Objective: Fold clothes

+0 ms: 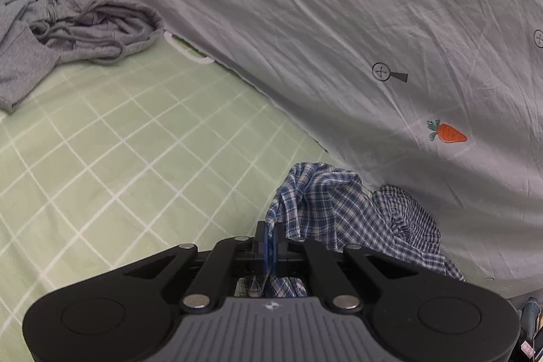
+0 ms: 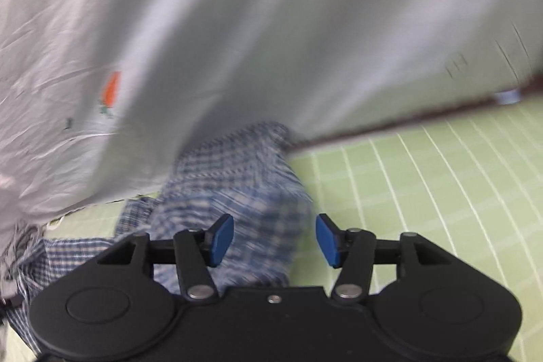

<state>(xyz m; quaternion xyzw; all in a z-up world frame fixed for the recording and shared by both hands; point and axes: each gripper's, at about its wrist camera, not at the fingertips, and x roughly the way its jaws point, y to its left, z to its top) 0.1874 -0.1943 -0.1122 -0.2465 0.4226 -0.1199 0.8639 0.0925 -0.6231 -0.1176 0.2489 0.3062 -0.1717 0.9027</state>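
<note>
The blue-and-white checked cotton garment lies crumpled on the pale green grid-patterned sheet, against a grey printed quilt. The left gripper has its jaws closed tight, pinching a fold of that checked cloth. The right gripper is blurred but wide open, its blue pads straddling the cloth, holding nothing. A grey knit garment lies bunched well apart.

shirt on bedsheet — quilt behind, hoodie far left
</note>
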